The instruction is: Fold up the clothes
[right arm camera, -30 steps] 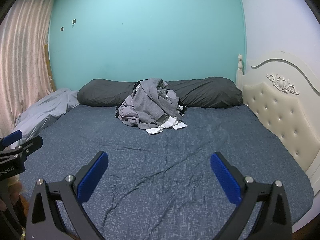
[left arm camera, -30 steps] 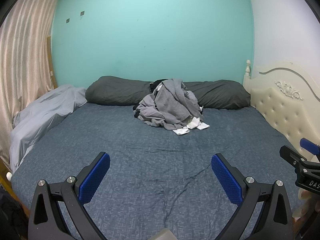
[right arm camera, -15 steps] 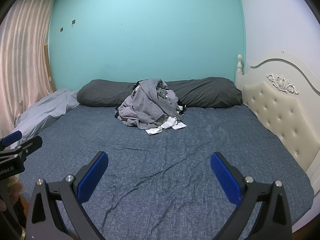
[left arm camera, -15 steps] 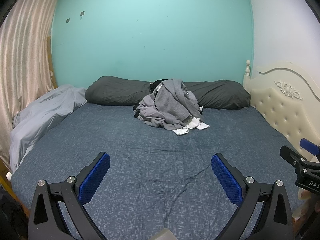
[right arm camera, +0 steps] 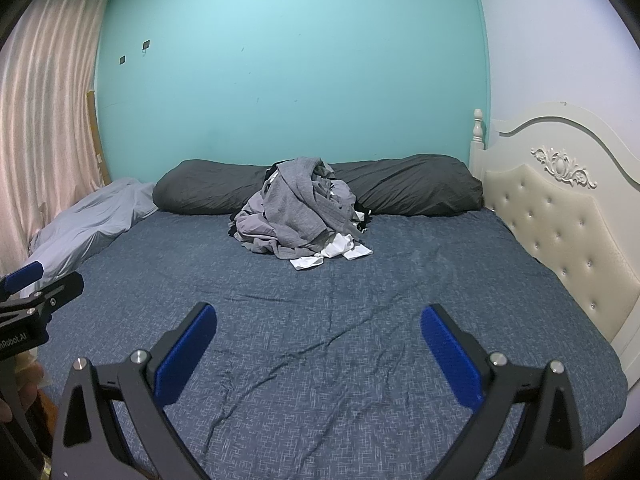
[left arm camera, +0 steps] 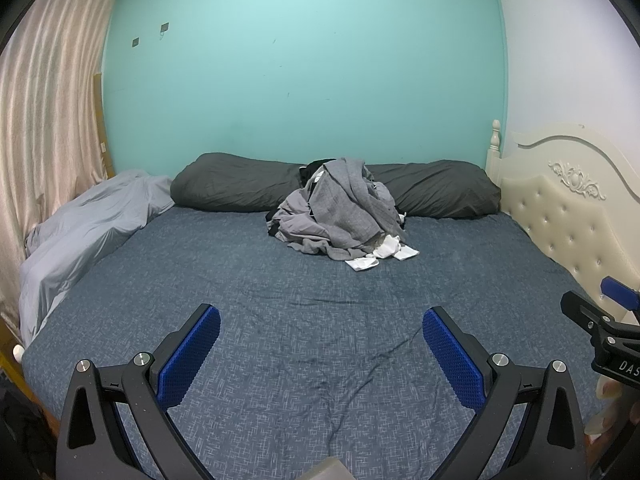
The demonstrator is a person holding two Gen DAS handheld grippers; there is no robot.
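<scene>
The left claw [left arm camera: 320,344] is spread wide, its blue pads [left arm camera: 190,358] far apart with nothing between them, and it hovers over the near part of the bed [left arm camera: 280,304]. The right claw [right arm camera: 318,342] is spread just as wide and also empty, hovering over the same near stretch of blue sheet. Each claw shows at the edge of the other's view: the right one at the far right of the left wrist view, the left one at the far left of the right wrist view, so the two are side by side and apart.

The clothes [left arm camera: 340,216] lie in one heap well ahead of both claws, toward the far side of the bed, slightly right of centre for the left claw and slightly left of centre for the right claw [right arm camera: 300,212]. The heap is mostly grey fabric, with a few white pieces [left arm camera: 382,254] spilling out at its near edge onto the sheet. It leans against the dark pillows [left arm camera: 236,188] that run along the far edge, under the teal wall [left arm camera: 304,72].

Ahead and to the left of the claws a pale grey duvet [left arm camera: 88,224] is bunched at the bed's side, beside a curtain [left arm camera: 44,112]. To the right stands a cream tufted headboard [right arm camera: 560,224].
</scene>
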